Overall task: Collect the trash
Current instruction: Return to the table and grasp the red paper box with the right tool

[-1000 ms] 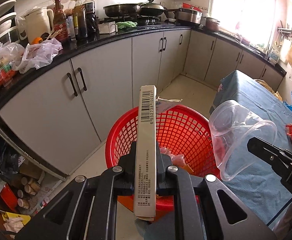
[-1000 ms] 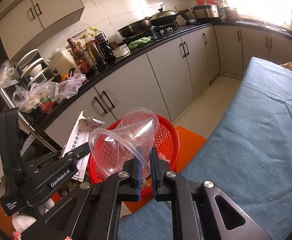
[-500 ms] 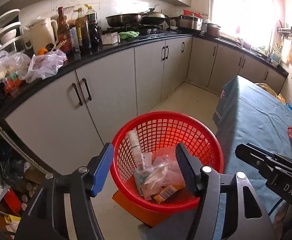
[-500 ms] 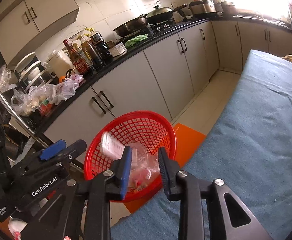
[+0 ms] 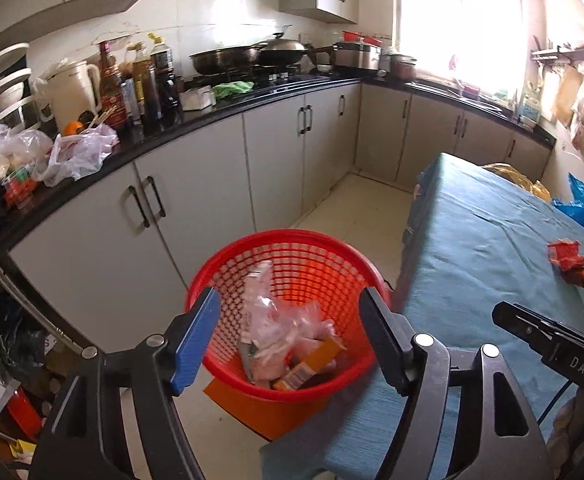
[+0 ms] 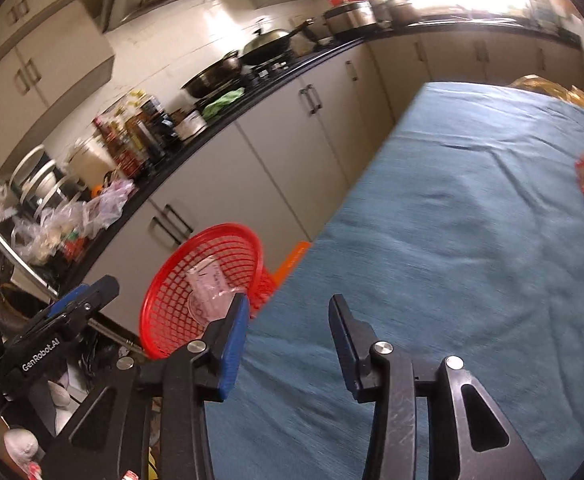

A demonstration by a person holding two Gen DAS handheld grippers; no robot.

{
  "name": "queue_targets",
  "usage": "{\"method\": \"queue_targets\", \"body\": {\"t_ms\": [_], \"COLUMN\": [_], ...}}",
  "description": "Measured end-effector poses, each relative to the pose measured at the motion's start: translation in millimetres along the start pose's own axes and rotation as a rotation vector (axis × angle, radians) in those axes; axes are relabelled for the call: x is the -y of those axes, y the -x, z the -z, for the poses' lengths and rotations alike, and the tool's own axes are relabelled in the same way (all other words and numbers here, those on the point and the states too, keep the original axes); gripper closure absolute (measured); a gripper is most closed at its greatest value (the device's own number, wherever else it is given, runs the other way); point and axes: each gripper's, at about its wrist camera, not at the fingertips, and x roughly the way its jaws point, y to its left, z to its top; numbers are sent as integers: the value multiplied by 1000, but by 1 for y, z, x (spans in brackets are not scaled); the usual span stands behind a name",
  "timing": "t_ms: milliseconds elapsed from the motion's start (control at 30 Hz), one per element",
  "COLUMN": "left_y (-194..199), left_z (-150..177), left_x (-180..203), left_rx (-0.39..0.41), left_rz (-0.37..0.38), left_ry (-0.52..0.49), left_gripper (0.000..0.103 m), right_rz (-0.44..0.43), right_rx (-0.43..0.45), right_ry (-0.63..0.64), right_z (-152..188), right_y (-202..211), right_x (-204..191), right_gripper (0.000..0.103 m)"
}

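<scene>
Both grippers now empty and spread, box and cup dropped into red basket (image 5: 292, 248)

A red mesh basket (image 5: 292, 248) (upright, beside the tabletop (image 5: 487, 240)) holds wrappers, seemingly plastic (image 5: 288, 332); red wrappers (image 5: 567, 258) lie on the tabletop.

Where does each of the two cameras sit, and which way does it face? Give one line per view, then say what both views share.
Left wrist: on the left gripper, looking down into the red basket of trash; its own open fingers show, and the right gripper's tip.
Right wrist: on the right gripper, tilted, over the blue table; its own open fingers show, and the left gripper.
Shared: basket, table, red wrapper, kitchen counter.
</scene>
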Motion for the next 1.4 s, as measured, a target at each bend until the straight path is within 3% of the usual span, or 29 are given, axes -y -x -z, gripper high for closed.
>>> {"method": "queue_targets", "body": {"t_ms": [467,767,933,1100,1267,1300,1367,1400], "left_y": [30,26,20,10,-2,-4,-7,-10], "left_z": [13,23,33,39,39,39,38,38], "left_x": [109,173,196,208,208,207,204,202], "left_rx": [10,-25,-49,-70,-91,-92,-94,-99], "left_rz": [144,255,285,295,288,282,272,270], "left_ry": [-161,-237,-284,-329,-346,-347,-343,-335], "left_gripper": [30,29,29,29,29,29,29,29], "right_rz": [103,342,450,450,439,439,401,370], "right_rx": [94,240,244,184,124,117,82,55], "right_ry": [-149,-271,-302,-301,-253,-238,-216,-213], "right_z": [11,-34,-72,-104,-123,-125,-127,-126], "right_y": [80,138,133,106,67,65,57,52], "right_x": [100,206,254,290,300,300,294,289], "right_gripper": [51,46,46,46,47,49,85,89]}}
